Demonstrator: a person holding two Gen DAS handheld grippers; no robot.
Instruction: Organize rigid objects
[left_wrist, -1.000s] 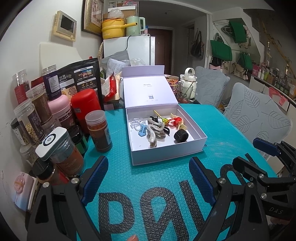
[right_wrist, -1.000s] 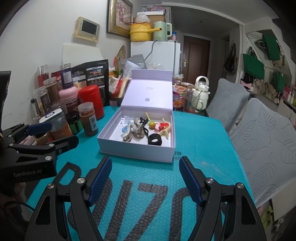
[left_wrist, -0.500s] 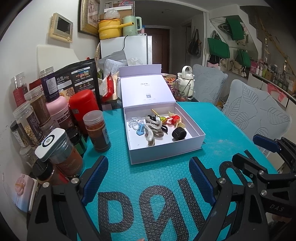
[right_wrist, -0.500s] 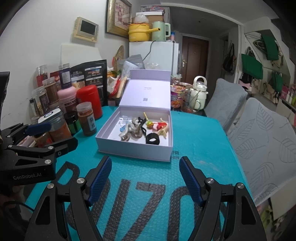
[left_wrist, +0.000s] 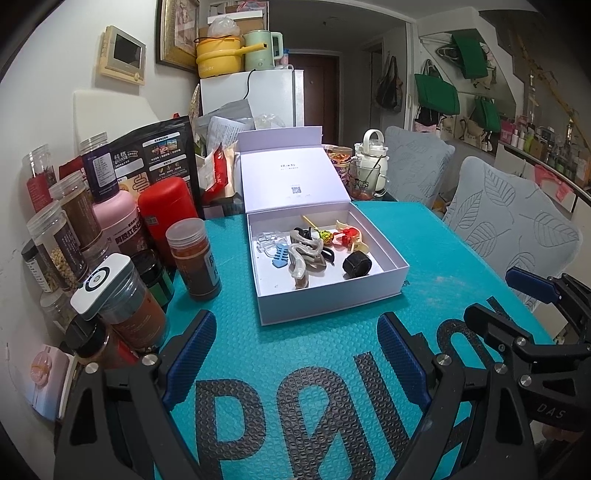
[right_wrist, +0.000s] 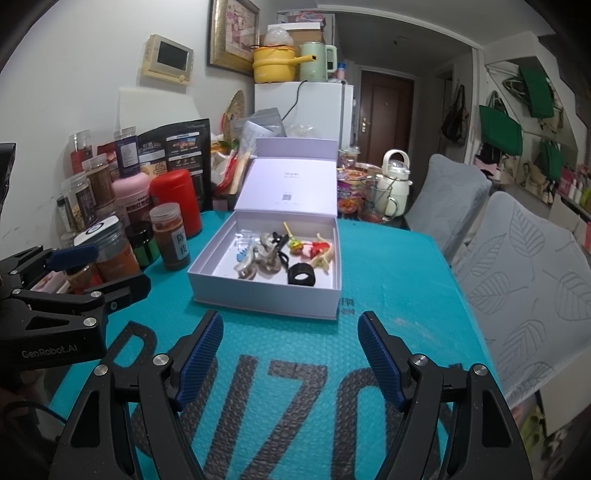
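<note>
Teal matting covers the counter (left_wrist: 461, 258), where a pale box (left_wrist: 328, 299) sits open at frame centre, holding hair clips (left_wrist: 304, 254) and a black ring (left_wrist: 356, 264). Left tongs (left_wrist: 295, 350) and right tongs (right_wrist: 290, 350) gape wide and empty at the bottom edge; jars (left_wrist: 194, 258) crowd the left.

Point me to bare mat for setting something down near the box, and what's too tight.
Bare teal mat lies between the white box and the chair-side edge, and in front of the box up to both open grippers, left gripper and right gripper. Crowded: the jars left of the box.
</note>
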